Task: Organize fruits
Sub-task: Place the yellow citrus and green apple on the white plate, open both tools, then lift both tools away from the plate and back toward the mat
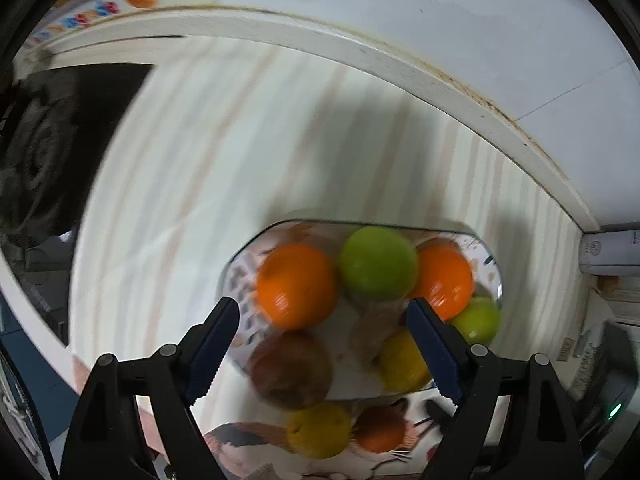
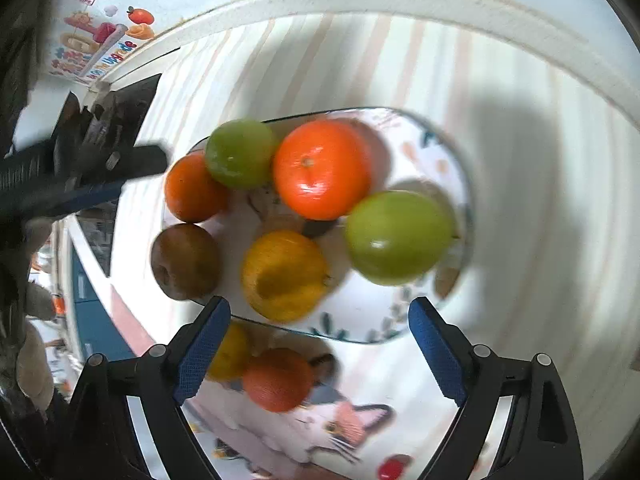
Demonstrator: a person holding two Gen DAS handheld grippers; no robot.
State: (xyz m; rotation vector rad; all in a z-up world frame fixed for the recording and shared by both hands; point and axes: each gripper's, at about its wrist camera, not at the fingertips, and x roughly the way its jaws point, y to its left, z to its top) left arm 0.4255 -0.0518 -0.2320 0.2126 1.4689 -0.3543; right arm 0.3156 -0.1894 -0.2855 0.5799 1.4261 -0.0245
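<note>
A patterned oval plate (image 1: 240, 276) (image 2: 460, 168) on the striped counter holds several fruits: two oranges (image 1: 296, 284) (image 2: 322, 168), two green apples (image 1: 378, 266) (image 2: 398, 236), a yellow fruit (image 1: 402, 360) (image 2: 284, 274) and a brown one (image 1: 290, 368) (image 2: 186, 260). Closer to me, a cat-print plate (image 2: 344, 420) carries a yellow fruit (image 2: 230, 352) and an orange (image 2: 278, 378). My left gripper (image 1: 322, 308) hangs open above the oval plate. The right gripper (image 2: 320, 308) is open over that plate's near rim. Neither holds anything. In the right wrist view, the left gripper's fingers (image 2: 120, 168) reach in from the left.
A black cooktop (image 1: 40, 152) lies at the counter's left. A white ledge (image 1: 440, 80) and tiled wall run along the back, with a fruit sticker (image 2: 92, 40) on the wall. A white appliance (image 1: 608, 248) stands at the right end.
</note>
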